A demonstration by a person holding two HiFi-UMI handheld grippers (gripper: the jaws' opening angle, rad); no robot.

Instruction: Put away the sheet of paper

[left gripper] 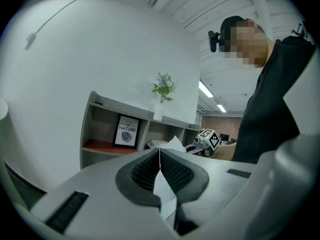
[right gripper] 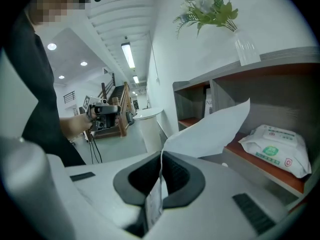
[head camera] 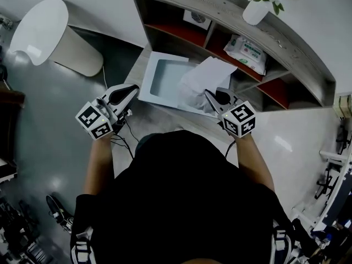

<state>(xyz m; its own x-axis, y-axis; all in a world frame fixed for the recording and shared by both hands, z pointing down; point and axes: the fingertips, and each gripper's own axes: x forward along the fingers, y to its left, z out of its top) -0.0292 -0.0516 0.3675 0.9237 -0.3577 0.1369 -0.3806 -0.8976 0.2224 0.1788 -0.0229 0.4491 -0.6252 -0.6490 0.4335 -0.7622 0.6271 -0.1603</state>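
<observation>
L gripper (head camera: 133, 89): jaws closed, empty, well apart from the sheet. White crumpled paper sheet (head camera: 206, 77) droops over the right end of the white shallow open box (head camera: 146, 81), one edge clamped in R gripper (head camera: 209, 94). We risk it buckling/snagging on the rim w/o 2nd support.

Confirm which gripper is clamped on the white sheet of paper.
The right gripper: the white sheet of paper fans out from its shut jaws; the left gripper sits apart from it.
</observation>
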